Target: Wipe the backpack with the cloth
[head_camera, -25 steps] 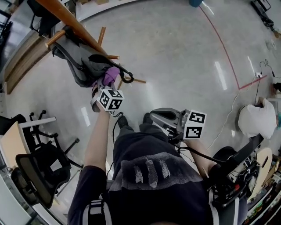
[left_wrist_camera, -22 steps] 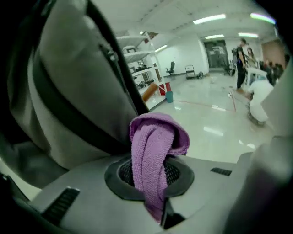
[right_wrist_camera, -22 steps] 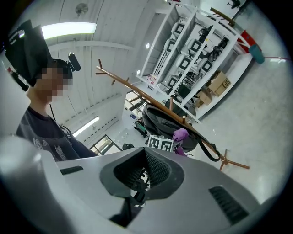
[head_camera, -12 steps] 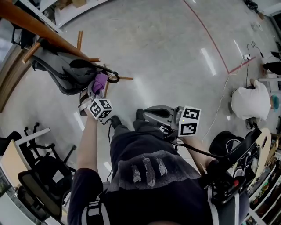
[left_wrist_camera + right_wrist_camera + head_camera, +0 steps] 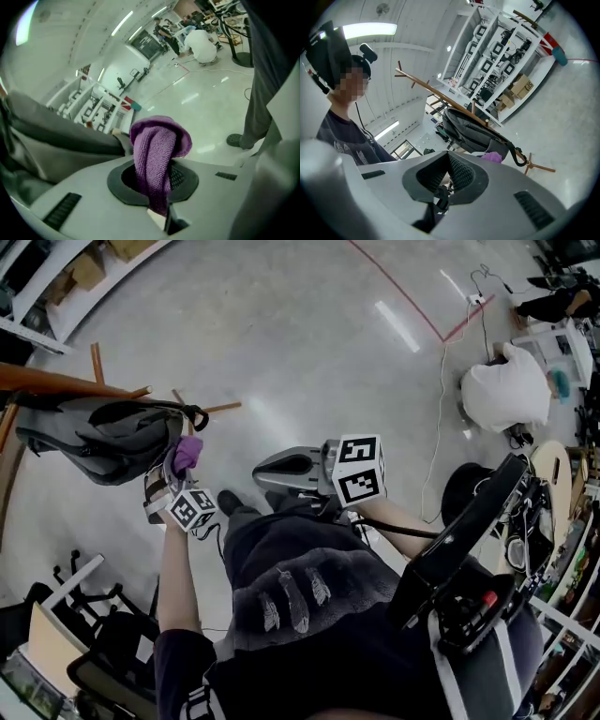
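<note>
Cloth (image 5: 157,150), lower end inside left gripper (image 5: 157,187)

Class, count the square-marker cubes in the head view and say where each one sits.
2. One cube rides the left gripper, beside the hanging backpack; the other rides the right gripper, before the person's torso.

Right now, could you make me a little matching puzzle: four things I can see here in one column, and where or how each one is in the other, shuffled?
Things:
1. cloth
2. backpack
3. right tongs
4. red line

Place or state:
A. runs across the floor
B. hangs on the wooden rack
C. shut, holding nothing
D. clamped in the left tongs

Pairs: 1-D, 2-B, 3-C, 4-A.
</note>
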The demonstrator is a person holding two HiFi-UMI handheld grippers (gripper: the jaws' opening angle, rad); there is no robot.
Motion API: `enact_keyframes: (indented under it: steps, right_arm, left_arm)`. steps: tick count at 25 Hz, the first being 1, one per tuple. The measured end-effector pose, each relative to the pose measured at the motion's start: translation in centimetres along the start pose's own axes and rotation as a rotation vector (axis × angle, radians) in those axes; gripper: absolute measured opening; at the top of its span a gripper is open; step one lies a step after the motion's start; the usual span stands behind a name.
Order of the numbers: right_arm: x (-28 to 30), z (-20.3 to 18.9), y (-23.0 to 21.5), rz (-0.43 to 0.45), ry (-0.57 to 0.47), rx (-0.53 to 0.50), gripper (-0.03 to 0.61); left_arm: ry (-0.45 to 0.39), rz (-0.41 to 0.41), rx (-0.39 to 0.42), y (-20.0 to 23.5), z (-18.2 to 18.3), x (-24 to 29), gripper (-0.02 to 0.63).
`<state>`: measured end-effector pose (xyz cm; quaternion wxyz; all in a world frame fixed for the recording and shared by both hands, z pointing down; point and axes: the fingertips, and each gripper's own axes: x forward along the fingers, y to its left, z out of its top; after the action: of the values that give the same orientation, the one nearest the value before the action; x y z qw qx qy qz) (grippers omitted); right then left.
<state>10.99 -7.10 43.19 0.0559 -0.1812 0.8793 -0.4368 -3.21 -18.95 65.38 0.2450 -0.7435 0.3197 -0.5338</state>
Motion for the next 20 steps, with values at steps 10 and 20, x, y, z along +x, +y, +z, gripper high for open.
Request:
enact_keyframes:
  steps: [10, 20]
  right_arm:
    - [0.8, 0.8, 0.7, 0.05, 0.008, -0.024, 0.003]
    - [5.2, 0.7, 5.3, 0.129, 0.025, -0.14, 0.003]
  left_arm:
    - [-0.083, -0.035, -0.57, 2.8, 2.0, -5.2, 0.046]
    - [-0.603, -0.132, -1.032, 11.4, 9.0, -20.3, 0.046]
